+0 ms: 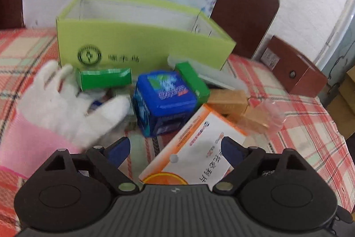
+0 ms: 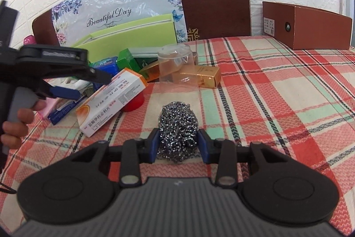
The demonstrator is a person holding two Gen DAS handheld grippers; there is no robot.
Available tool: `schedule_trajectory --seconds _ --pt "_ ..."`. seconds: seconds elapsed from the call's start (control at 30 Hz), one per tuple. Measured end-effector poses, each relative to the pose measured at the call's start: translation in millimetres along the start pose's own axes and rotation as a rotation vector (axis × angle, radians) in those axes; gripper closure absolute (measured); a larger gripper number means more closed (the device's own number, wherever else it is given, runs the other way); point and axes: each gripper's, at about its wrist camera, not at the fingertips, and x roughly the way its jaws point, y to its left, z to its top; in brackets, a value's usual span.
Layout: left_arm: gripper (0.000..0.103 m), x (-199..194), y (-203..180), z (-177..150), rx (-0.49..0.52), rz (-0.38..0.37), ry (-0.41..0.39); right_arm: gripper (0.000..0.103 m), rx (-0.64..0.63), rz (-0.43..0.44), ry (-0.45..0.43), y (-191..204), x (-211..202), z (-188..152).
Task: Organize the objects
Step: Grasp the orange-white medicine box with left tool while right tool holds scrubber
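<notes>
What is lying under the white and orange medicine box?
The white and orange medicine box leans tilted on a red round object and a dark blue flat box. The rest of both things is covered, so what they are stays unclear.

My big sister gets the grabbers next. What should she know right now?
Right gripper: shut on the steel wool ball, low over the plaid tablecloth.
Left gripper: open, holding nothing, above the orange-and-white medicine box.
A white glove lies beside the blue box.
Green box: open; what shows of its inside looks empty.
Done: only the steel wool grabbed.
Left: the pile in front of the green box, including the gold box and clear cup.
</notes>
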Motion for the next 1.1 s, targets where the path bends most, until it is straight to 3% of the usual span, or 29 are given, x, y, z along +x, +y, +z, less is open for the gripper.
schedule_trajectory --seconds 0.07,0.1,0.2,0.3,0.43,0.57,0.67,0.83,0.87,0.9,1.1 --pt "0.012 1.8 -3.1 -7.6 -0.018 -0.023 0.033 0.066 0.004 0.000 0.001 -0.7 -0.8 -0.1" --pt "0.012 -0.6 -7.5 -14.8 -0.012 -0.070 0.050 0.066 0.006 -0.001 0.002 -1.2 -0.4 0.3" --pt "0.012 -7.8 -26.4 -32.3 0.081 -0.137 0.062 0.065 0.006 -0.003 0.006 -1.8 0.9 2.2" --pt "0.012 -5.4 -36.5 -31.9 0.117 -0.096 0.036 0.062 -0.004 -0.009 -0.002 -0.2 -0.7 2.6" --pt "0.011 6.3 -41.2 -17.7 0.048 -0.011 0.050 0.057 -0.008 -0.025 -0.004 0.1 -1.2 3.6" --pt "0.012 11.8 -51.0 -20.6 0.074 -0.004 0.056 0.053 -0.014 -0.026 -0.003 0.6 -0.5 5.2" --pt "0.029 9.6 -50.7 -28.8 0.109 0.037 0.029 0.051 -0.015 -0.027 -0.006 0.6 -0.5 5.7" --pt "0.026 5.8 -45.2 -28.7 0.076 0.059 0.010 0.051 -0.005 -0.018 0.019 1.0 8.7 6.4" --pt "0.026 6.3 -45.6 -29.0 0.087 0.067 0.012 0.054 -0.007 -0.012 0.031 1.6 10.9 5.8" --pt "0.032 6.1 -46.2 -29.7 0.101 0.072 0.011 0.065 -0.007 -0.007 0.042 2.0 12.3 5.1" --pt "0.033 -13.7 -39.0 -34.1 0.070 0.057 0.000 0.069 -0.025 0.032 0.040 6.0 4.9 5.1"
